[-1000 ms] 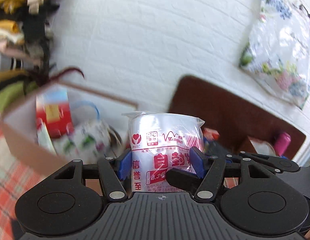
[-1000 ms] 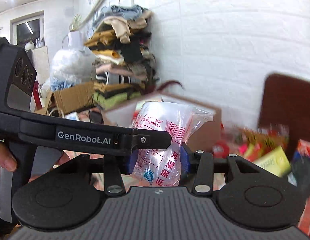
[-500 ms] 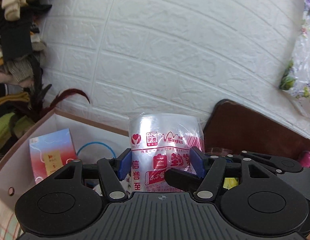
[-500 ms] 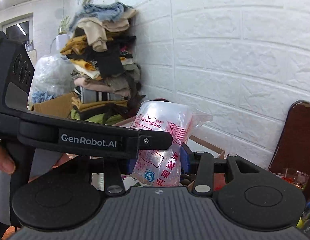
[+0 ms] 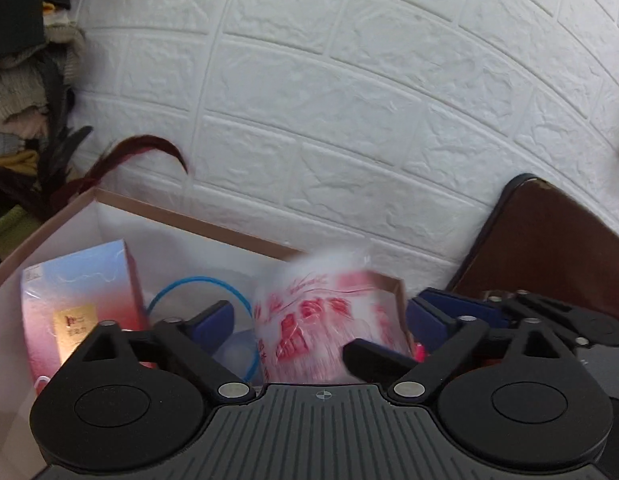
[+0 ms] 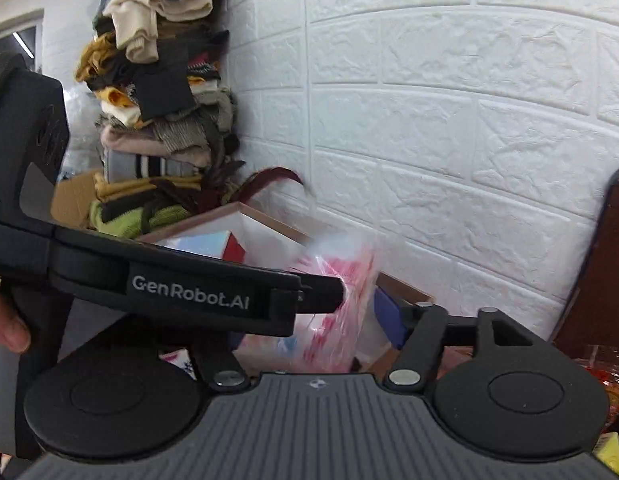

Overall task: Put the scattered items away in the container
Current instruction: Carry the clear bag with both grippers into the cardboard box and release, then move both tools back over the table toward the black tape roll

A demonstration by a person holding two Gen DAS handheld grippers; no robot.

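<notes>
Now, on the left wrist view, leave the left gripper (image 5: 323,320) spread wide, jaws just opened, pads clear of the blurred pack of zip bags (image 5: 309,304) loose between them, right above the white box (image 5: 189,222); let fall beside the pink carton (image 5: 77,300), not onto the brown rim. Then, on the right wrist view, hold the right gripper (image 6: 313,330) parted too, also just opened, off the same pack near the box corner; pull back only after landing, without hooking the left gripper crossing in front.

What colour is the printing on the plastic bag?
Red on clear plastic bag; best seen in the left wrist view.
</notes>
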